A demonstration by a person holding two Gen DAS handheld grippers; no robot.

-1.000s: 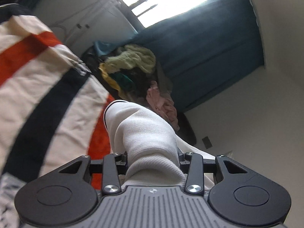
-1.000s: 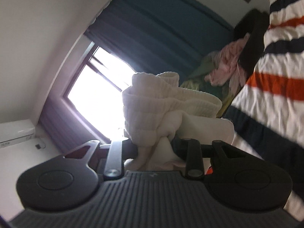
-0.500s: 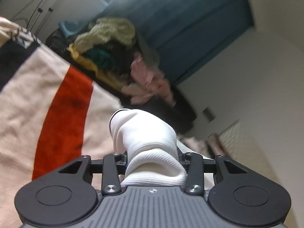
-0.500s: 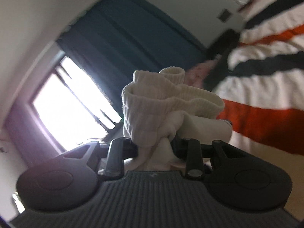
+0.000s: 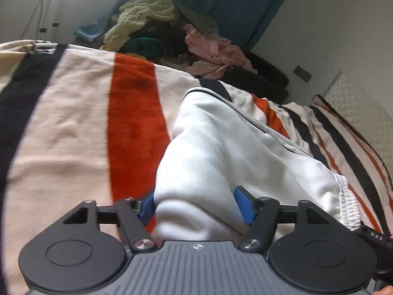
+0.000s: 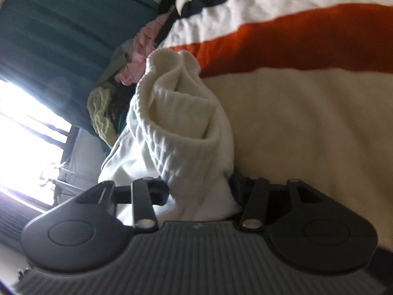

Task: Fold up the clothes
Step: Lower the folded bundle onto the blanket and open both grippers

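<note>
**While both grippers hold one white garment low over the bed**

Left gripper [image 5: 196, 206]: jaws closed on a smooth bunched part of the white garment [image 5: 221, 152], which drapes rightward onto the striped blanket [image 5: 81, 127]. Right gripper [image 6: 200, 194]: jaws clamped on the garment's ribbed cuff or hem [image 6: 176, 113], just above the blanket. A heap of clothes [image 5: 152, 24] lies at the far end by the curtain [image 6: 61, 32]. Step, as judged: laying the garment down for folding. Next move calls for spreading both held ends apart, flattening the cloth before release.
</note>
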